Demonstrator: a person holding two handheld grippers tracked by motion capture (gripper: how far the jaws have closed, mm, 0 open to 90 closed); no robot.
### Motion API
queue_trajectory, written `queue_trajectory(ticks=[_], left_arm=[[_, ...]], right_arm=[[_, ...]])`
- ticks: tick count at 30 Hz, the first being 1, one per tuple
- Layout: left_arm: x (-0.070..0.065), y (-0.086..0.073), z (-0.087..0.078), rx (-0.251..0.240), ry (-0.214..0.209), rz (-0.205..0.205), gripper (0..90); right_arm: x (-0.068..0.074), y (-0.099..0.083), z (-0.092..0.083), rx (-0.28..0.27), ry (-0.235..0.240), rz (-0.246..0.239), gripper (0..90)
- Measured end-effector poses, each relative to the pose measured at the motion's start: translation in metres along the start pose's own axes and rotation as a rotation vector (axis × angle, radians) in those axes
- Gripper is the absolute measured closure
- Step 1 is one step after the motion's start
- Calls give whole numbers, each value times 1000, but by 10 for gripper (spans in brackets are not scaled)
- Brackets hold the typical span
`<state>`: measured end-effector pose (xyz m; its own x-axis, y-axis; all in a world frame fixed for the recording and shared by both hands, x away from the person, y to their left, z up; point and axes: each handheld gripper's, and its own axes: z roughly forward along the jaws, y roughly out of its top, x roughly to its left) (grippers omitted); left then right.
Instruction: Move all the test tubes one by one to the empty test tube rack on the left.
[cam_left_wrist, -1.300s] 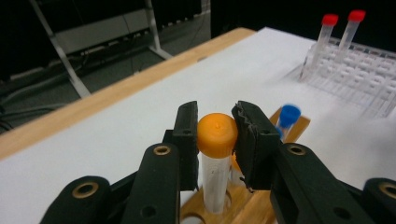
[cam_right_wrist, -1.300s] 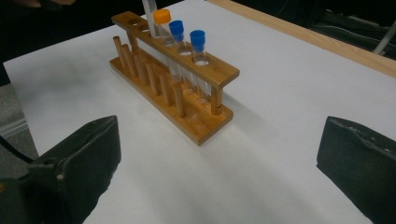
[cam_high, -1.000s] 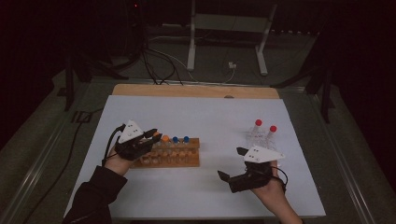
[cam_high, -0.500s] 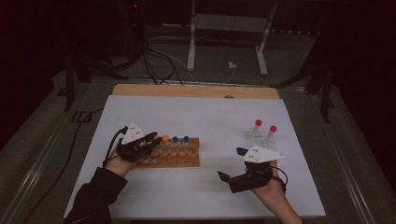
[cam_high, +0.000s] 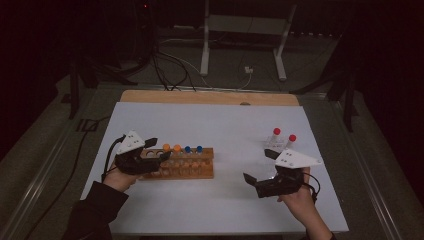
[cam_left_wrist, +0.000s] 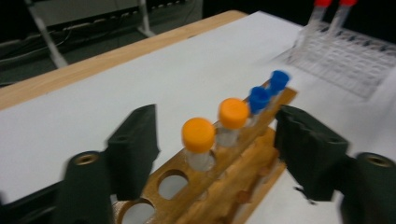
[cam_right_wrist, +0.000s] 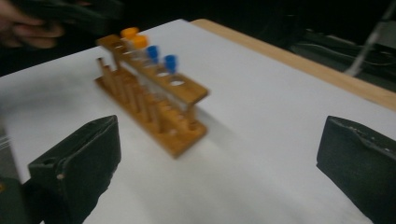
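While both hands rest on the white table (cam_high: 220, 125), the left gripper (cam_left_wrist: 212, 140) sits at the left end of the wooden rack (cam_high: 182, 164), jaws just opened, pads either side of the first orange tube (cam_left_wrist: 198, 140) without touching it. That tube stands in the rack, next to a second orange tube (cam_left_wrist: 232, 119) and two blue tubes (cam_left_wrist: 266, 91). Right gripper (cam_high: 260, 170) released, empty, hovering right of the rack. Clear rack (cam_high: 280, 145) with two red-capped tubes (cam_high: 284, 135) stands behind it.

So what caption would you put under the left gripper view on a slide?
Left gripper, jaws just opened, straddles a wooden rack holding two orange-capped tubes and two blue-capped tubes.
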<state>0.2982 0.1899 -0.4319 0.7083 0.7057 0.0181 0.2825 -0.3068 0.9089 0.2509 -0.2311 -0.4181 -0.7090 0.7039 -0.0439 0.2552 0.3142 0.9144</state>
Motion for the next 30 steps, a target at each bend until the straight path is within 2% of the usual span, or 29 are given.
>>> queue_trajectory(ticks=[4, 5, 8, 10, 11, 14, 17, 19, 24, 28, 30], left_arm=[[-4, 3, -8, -10, -34, 8, 181], [-5, 3, -9, -8, -24, 12, 163], [-6, 5, -11, -1, -39, 15, 100], [-7, 5, -12, 5, -70, 14, 56], [-8, 6, -12, 12, -66, 15, 28], [-9, 6, -12, 13, -71, 23, 14], [-10, 6, -12, 12, -76, 29, 14], [-11, 7, -13, 5, -83, 32, 14], [-11, 7, -14, 1, -98, 37, 14], [-11, 7, -15, -3, -95, 36, 14], [-11, 7, -16, -4, -99, 35, 14]], right_arm=[[-17, 1, -6, -4, -36, 31, 0], [-22, 0, -7, -3, -50, 39, 0], [-35, -2, -10, -5, -116, 43, 0], [-45, -5, -12, -8, -147, 67, 0], [-49, -7, -14, -13, -165, 77, 0], [-64, -11, -19, -7, -231, 90, 0], [-78, -16, -25, -18, -270, 131, 0], [-85, -19, -27, -8, -308, 136, 0], [-101, -31, -28, 22, -350, 179, 0], [-109, -41, -25, 52, -362, 205, 2], [-112, -45, -24, 64, -364, 212, 32]])
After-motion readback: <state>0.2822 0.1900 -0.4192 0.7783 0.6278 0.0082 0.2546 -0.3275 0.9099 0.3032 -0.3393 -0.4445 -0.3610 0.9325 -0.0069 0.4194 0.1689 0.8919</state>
